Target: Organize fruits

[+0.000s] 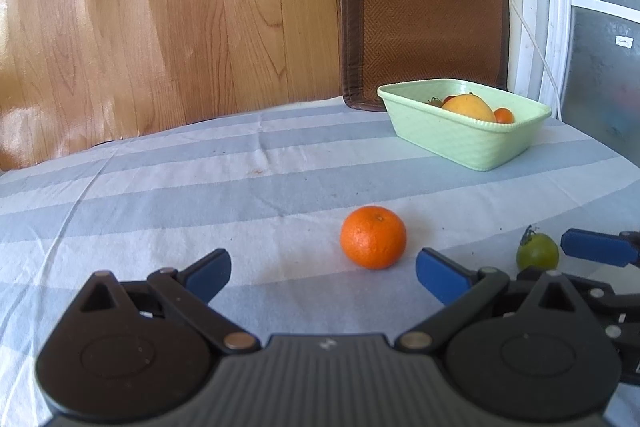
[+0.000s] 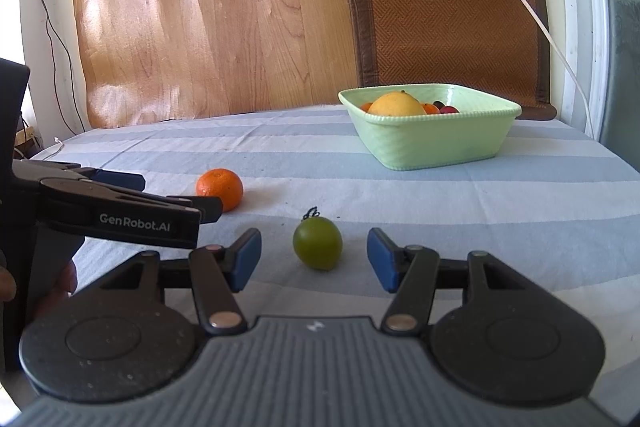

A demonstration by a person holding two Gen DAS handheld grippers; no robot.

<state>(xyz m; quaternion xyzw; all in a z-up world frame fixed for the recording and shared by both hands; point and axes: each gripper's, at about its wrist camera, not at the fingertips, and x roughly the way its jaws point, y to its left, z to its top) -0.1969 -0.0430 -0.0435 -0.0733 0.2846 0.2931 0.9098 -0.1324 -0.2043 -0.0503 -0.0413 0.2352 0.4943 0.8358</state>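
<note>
An orange mandarin (image 1: pixel 373 237) lies on the striped cloth just ahead of my open left gripper (image 1: pixel 324 277), slightly right of its centre; it also shows in the right wrist view (image 2: pixel 220 189). A green tomato (image 2: pixel 317 243) with a stem lies between the fingertips of my open right gripper (image 2: pixel 314 261), untouched; it also shows in the left wrist view (image 1: pixel 537 252). A light green basket (image 1: pixel 460 139) at the back right holds a yellow-orange fruit (image 1: pixel 469 108) and small tomatoes; it also shows in the right wrist view (image 2: pixel 430 139).
The left gripper's body (image 2: pixel 112 211) crosses the left side of the right wrist view. A right-gripper finger (image 1: pixel 596 247) shows beside the tomato. A brown woven mat (image 1: pixel 424 15), a wooden board (image 1: pixel 160 19) and a white cable (image 1: pixel 520 11) stand behind the table.
</note>
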